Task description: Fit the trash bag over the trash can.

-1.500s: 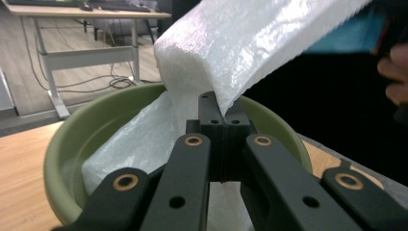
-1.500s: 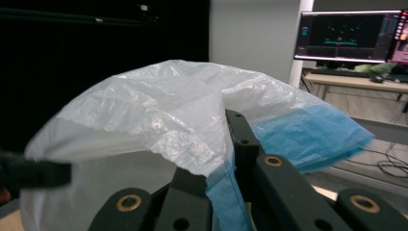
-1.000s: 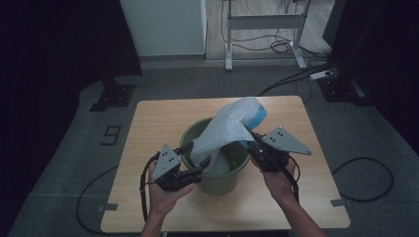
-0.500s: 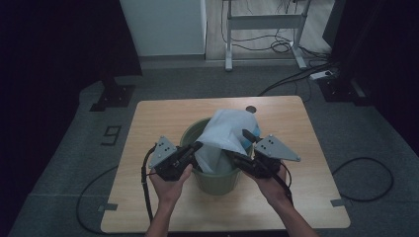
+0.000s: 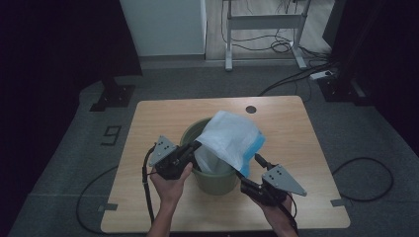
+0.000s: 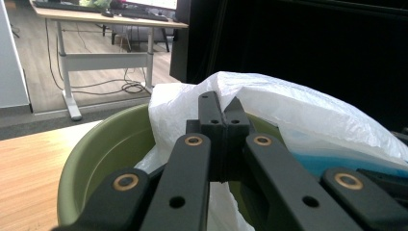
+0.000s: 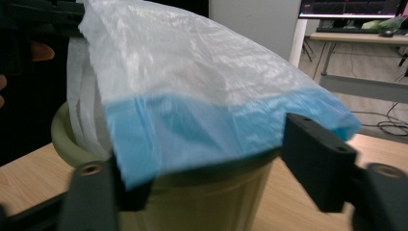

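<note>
Thin white plastic bin liner with a blue hem (image 5: 231,140) drapes over the round green plastic bucket (image 5: 213,177), near the table's (image 5: 296,128) front edge. Left claw (image 6: 223,111) pinches its rim shut; right claw (image 7: 211,168), jaws just opening, stands wide around the hem. Featherlight, limp and slippery, it is best gripped along that doubled hem, I reckon.

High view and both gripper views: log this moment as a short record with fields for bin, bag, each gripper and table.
bin: green bin upright on the wooden table
bag: white bag with a blue band, draped over the bin's rim, partly inside
left gripper: left gripper at the bin's rim, fingers shut on the bag's white edge
right gripper: right gripper fingers have just been opening, blue band between them, not pinched
table: round dark hole near far edge
</note>
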`<state>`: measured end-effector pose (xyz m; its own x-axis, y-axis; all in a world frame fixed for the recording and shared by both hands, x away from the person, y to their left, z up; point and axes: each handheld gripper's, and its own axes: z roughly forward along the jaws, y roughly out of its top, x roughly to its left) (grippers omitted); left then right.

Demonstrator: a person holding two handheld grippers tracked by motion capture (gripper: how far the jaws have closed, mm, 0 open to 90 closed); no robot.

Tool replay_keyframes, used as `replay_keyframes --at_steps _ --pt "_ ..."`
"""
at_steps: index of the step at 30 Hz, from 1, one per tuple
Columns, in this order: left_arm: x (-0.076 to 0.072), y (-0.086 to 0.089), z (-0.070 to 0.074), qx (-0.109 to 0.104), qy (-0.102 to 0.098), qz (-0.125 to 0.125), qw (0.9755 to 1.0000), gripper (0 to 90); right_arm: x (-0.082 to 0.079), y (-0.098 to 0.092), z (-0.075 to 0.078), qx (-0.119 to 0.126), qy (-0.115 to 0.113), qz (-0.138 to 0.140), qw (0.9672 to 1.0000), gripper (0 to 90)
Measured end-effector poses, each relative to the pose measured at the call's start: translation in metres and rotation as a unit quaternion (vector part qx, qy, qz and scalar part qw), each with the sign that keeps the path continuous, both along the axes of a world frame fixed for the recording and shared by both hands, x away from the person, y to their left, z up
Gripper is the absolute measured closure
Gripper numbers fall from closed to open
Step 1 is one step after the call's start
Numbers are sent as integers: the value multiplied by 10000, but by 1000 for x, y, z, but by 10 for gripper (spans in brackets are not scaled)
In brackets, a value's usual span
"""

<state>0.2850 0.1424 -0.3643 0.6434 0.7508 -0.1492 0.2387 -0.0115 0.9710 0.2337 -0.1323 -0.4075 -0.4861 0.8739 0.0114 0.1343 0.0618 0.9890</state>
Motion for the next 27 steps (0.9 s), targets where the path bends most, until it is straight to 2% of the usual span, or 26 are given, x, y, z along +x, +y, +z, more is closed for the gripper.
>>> replay_keyframes --at_steps 2,4,6,10,12,16,21,23,26,27 --pt "-1 0 0 -49 -7 -9 10000 899 -2 -3 -1 -67 -48 -35 10000 408" --pt "-1 -1 0 -51 -10 -57 10000 899 -3 -7 -2 -27 -93 -9 10000 533" --pt "-2 -2 0 -37 -19 -105 9999 899 -2 -10 -1 -7 -125 -10 9999 594" --pt "-5 -1 -1 -8 -33 -189 9998 899 4 -17 0 80 -172 -41 9998 785" --pt "-6 1 -3 -1 -22 -237 9997 899 8 -22 2 133 -197 -80 9997 839" --pt "-12 5 -7 42 -43 -411 9991 898 14 -29 8 182 -280 -153 9993 888" --pt "-19 4 -12 211 -46 -692 9974 898 20 -33 27 217 -525 -196 9982 891" --pt "-21 3 -14 295 -17 -744 9968 898 22 -34 37 260 -636 -165 9975 891" --pt "-23 -2 -19 295 60 -824 9961 897 23 -34 49 394 -815 -41 9959 891" --pt "-25 -5 -21 366 60 -843 9957 897 22 -33 53 430 -892 -8 9951 891"
